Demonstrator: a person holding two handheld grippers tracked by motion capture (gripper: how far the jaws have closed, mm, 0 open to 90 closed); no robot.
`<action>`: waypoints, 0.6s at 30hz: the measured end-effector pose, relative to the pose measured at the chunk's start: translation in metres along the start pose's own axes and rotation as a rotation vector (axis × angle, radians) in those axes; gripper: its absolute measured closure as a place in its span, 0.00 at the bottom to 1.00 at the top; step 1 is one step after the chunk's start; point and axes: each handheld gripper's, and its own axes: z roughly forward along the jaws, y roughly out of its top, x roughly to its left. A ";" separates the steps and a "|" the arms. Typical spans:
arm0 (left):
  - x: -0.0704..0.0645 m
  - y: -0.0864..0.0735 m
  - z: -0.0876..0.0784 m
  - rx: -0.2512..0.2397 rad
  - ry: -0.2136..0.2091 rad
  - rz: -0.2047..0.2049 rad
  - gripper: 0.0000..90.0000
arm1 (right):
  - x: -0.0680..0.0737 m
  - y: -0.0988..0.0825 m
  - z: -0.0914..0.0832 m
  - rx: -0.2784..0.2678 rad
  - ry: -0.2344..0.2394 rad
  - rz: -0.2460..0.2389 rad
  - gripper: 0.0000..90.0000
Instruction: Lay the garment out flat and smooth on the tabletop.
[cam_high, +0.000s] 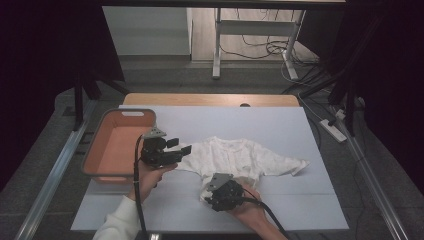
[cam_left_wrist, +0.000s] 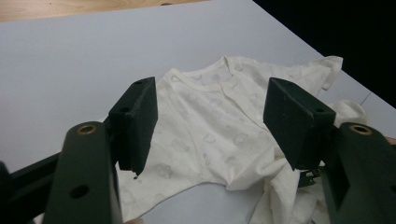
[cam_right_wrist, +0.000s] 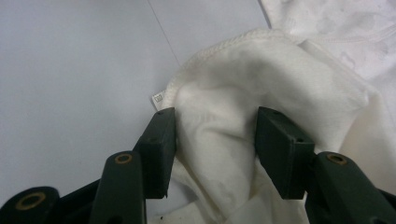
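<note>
White baby garment (cam_high: 239, 159) lies spread mid-table on the pale sheet (cam_high: 280, 125), right of the orange bin (cam_high: 100, 150). Your left gripper (cam_left_wrist: 210, 121) hovers over it, jaws wide, empty. Your right gripper (cam_right_wrist: 215, 140) straddles a bunched hem fold, jaws half-spread; whether they pinch it, you cannot tell. Likely light, limp, floppy cloth: grab seams or hem.

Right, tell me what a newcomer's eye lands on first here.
The white baby garment spread in the middle of the pale sheet stands out first, one sleeve stretched to the right. Next the orange tub at the table's left edge. Then the right gripper, with a fold of the garment's near edge between its jaws, while the left gripper hovers open above the cloth.
</note>
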 end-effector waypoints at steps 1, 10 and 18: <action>0.000 0.000 0.000 0.001 0.000 0.000 0.39 | 0.000 0.000 0.001 0.004 -0.004 0.002 0.56; -0.002 -0.001 0.002 0.007 0.001 0.008 0.39 | 0.004 -0.003 -0.006 -0.014 -0.026 -0.034 0.93; -0.001 0.000 0.001 0.001 0.000 0.004 0.39 | 0.006 0.009 -0.051 -0.153 0.070 0.019 0.94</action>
